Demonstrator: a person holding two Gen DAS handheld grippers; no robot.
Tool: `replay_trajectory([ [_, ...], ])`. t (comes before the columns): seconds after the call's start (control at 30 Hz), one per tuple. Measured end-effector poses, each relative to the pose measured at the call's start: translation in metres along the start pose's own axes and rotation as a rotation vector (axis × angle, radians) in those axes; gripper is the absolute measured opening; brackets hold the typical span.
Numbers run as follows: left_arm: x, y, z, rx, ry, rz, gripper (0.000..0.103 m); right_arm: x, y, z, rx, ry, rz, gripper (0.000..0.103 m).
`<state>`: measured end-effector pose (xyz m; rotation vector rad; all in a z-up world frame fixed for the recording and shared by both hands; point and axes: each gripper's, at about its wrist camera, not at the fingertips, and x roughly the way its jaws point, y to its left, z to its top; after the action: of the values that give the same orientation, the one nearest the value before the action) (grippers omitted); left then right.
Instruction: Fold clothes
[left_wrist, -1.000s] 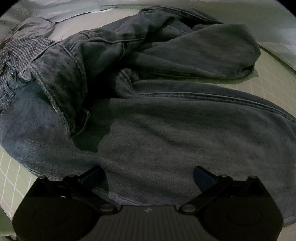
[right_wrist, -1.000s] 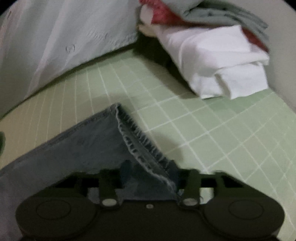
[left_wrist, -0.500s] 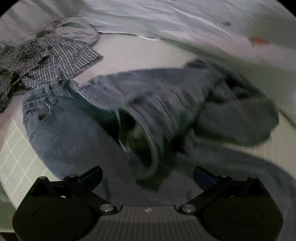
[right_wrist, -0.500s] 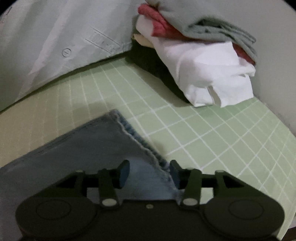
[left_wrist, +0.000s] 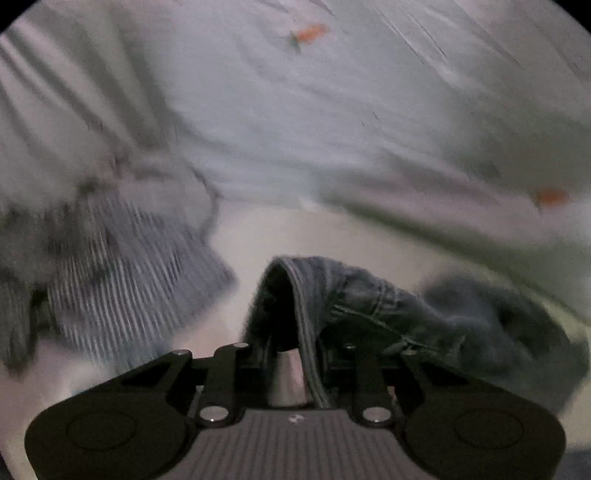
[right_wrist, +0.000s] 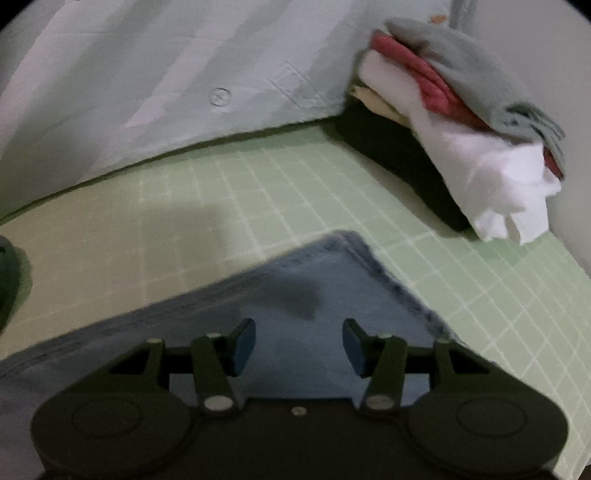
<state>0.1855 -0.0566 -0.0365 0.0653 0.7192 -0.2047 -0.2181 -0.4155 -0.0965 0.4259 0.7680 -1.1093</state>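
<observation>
The blue jeans lie bunched on the pale surface in the left wrist view. A raised fold of their denim runs between the fingers of my left gripper, whose jaws are closing and pinching it. In the right wrist view a jeans leg lies flat on the green grid mat, its frayed hem pointing away. My right gripper hovers open just above that leg, with nothing between its blue pads.
A checked shirt lies crumpled at the left of the jeans. A stack of folded clothes, white, red and grey, sits on a dark block at the mat's far right corner. A pale cloth backdrop hangs behind the mat.
My left gripper went from wide open over the jeans to closed on a denim fold and rose with it. My right gripper let go of the hem, opened and drew back.
</observation>
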Motion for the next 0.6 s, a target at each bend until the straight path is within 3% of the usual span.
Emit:
replay_trajectory([
  [0.1,0.041,0.018,0.053,0.001,-0.049,0.053,0.026,-0.004,0.021,0.003,-0.018,-0.004,0.002,0.053],
  [0.2,0.090,0.038,0.086,-0.102,0.008,0.130,0.036,-0.003,0.042,0.005,-0.037,0.008,0.013,0.053],
  [0.27,0.103,0.046,0.091,-0.169,0.029,0.156,0.060,-0.002,0.057,0.007,-0.059,0.016,0.020,0.053],
  [0.3,0.104,0.048,0.088,-0.186,0.023,0.154,0.074,-0.001,0.065,0.009,-0.068,0.018,0.027,0.055],
  [0.37,0.102,0.048,0.074,-0.206,0.036,0.115,0.085,0.002,0.083,0.016,-0.083,0.019,0.070,0.058],
  [0.43,0.100,0.046,0.055,-0.219,0.068,0.065,0.087,0.005,0.101,0.025,-0.106,0.015,0.110,0.061],
  [0.6,0.105,0.019,-0.013,-0.173,0.290,-0.076,0.090,0.025,0.173,0.060,-0.229,-0.009,0.256,0.063],
])
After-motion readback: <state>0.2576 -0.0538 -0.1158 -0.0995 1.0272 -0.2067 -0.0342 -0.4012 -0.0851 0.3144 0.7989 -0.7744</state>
